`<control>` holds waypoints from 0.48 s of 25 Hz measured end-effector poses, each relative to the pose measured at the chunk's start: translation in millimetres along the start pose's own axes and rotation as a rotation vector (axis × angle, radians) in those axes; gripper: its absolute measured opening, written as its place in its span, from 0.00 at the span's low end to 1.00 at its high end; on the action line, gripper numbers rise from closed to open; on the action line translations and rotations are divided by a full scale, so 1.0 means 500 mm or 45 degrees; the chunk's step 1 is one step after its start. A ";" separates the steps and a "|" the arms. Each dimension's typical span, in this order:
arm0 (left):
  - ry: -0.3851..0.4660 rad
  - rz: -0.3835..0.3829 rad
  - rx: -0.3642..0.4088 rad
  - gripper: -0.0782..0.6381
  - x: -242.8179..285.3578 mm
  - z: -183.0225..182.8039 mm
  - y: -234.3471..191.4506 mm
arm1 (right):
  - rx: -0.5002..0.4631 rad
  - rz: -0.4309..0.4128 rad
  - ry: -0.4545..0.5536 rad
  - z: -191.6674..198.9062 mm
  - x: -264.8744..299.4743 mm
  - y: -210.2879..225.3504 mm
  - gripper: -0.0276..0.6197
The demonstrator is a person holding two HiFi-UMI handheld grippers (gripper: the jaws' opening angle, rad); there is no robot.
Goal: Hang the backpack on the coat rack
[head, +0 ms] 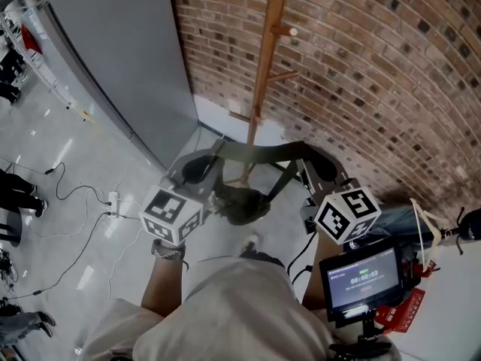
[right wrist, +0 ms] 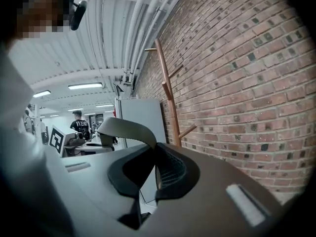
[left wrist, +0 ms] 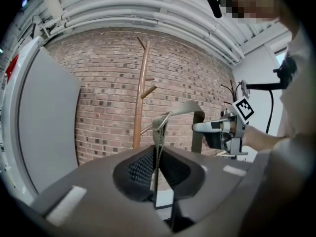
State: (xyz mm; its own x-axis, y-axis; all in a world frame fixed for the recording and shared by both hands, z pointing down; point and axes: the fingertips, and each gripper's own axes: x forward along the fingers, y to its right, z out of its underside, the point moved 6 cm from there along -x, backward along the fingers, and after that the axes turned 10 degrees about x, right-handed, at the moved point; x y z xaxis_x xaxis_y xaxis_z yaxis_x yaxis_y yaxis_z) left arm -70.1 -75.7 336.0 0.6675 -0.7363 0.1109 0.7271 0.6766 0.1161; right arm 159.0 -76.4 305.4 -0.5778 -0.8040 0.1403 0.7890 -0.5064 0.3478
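A dark backpack point(head: 240, 204) hangs by its olive-grey strap point(head: 263, 153), which is stretched between my two grippers. In the head view my left gripper point(head: 197, 168) is shut on the strap's left end and my right gripper point(head: 323, 168) on its right end. The left gripper view has its jaws point(left wrist: 158, 168) pinched on the strap point(left wrist: 160, 130), which arcs over to the right gripper point(left wrist: 222, 130). In the right gripper view the jaws point(right wrist: 154, 169) clamp the strap point(right wrist: 126, 127). The wooden coat rack point(head: 263, 74) stands against the brick wall just beyond both grippers, its pegs point(left wrist: 149, 91) above strap level.
The brick wall point(head: 376, 74) runs behind the rack. A tall grey panel point(head: 120, 59) stands to its left. Cables and a power strip point(head: 113, 199) lie on the floor at left. A small screen point(head: 363, 277) is mounted at lower right. People stand at the far left point(head: 11, 190).
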 end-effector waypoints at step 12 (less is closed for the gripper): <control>-0.043 -0.130 -0.052 0.13 0.095 0.007 -0.010 | 0.029 -0.116 -0.051 -0.041 0.067 0.108 0.05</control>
State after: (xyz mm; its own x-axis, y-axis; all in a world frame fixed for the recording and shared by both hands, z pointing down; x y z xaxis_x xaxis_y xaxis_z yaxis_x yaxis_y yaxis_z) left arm -42.6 -113.9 344.0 0.5842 -0.8004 0.1340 0.7975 0.5968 0.0879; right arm 186.4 -137.1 310.1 -0.6554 -0.7415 0.1438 0.7280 -0.5694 0.3819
